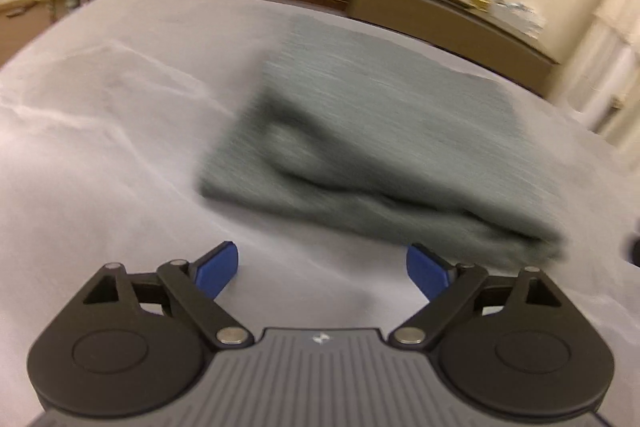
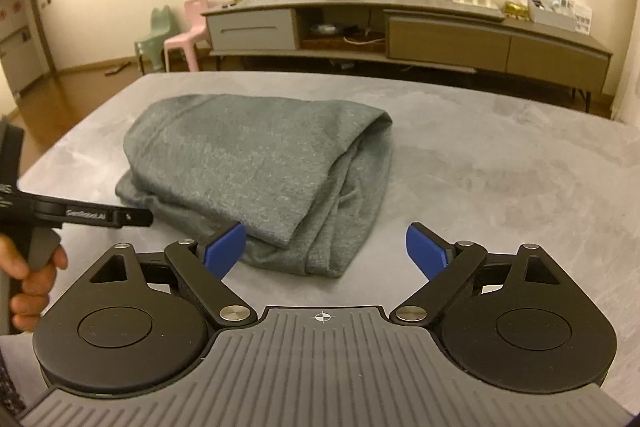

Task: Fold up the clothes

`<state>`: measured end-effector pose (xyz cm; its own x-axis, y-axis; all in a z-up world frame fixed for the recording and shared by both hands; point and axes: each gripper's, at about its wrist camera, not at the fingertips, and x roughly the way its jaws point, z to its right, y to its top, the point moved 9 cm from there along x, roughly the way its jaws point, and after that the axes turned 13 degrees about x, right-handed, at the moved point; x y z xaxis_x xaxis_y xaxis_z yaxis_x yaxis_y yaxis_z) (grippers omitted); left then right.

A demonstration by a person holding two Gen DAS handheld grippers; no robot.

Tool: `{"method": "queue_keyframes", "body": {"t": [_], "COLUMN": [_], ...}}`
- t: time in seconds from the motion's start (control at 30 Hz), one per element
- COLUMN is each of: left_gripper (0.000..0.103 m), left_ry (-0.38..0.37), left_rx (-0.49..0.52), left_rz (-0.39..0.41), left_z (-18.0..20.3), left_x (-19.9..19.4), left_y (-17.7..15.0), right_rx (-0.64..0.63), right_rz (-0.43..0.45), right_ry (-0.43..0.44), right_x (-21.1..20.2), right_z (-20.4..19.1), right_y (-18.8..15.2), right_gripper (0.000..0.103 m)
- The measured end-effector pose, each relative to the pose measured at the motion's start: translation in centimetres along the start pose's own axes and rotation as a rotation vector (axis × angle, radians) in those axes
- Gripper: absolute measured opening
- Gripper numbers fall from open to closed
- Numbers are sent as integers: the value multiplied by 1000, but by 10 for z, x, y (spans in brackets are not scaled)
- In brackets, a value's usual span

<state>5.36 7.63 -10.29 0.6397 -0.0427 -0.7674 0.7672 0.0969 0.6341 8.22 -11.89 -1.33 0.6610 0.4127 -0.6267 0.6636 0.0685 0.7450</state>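
A folded grey garment [image 2: 256, 171] lies on the grey table [image 2: 500, 163], its stacked layers showing along the near edge. The right gripper [image 2: 325, 247] hovers just before that edge, blue pads [image 2: 224, 245] spread wide with nothing between them. The left gripper [image 1: 322, 269] is likewise spread wide and empty, the garment [image 1: 372, 143] blurred ahead and to its right. In the right wrist view the left gripper [image 2: 136, 217] appears side-on beside the garment, held by the person's left hand [image 2: 34, 279]; its white lettering is too small to read reliably.
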Motion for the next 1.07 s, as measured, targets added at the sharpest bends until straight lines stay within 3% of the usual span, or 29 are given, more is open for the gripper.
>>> {"method": "queue_keyframes", "body": {"t": [0.13,0.23,0.43,0.6,0.83,1.07], "left_gripper": [100,103,103,103,103,103], "left_ry": [-51,-51,-98,-97,-103,-66], "left_rx": [60,55,88,55,14,-1], "left_rz": [27,109,151,147,202,184], "left_z": [39,65,98,100,98,89], "left_x": [-32,-48,-47,-36,-43,-38], "left_y": [-14,-15,-21,-22,-18,-19], "right_rx": [-42,-59,-133,-147,-144,-148], "right_rz": [0,-2,-20,1,12,10], "right_ry": [-9,-9,-11,-32,-39,-33], "right_x": [-6,-12,-25,-39,-47,-44], "right_z": [-6,-9,-17,-7,2,0], "right_y": [-7,-13,-37,-41,-40,-39], "right_gripper": [89,90,90,90,91,92]}}
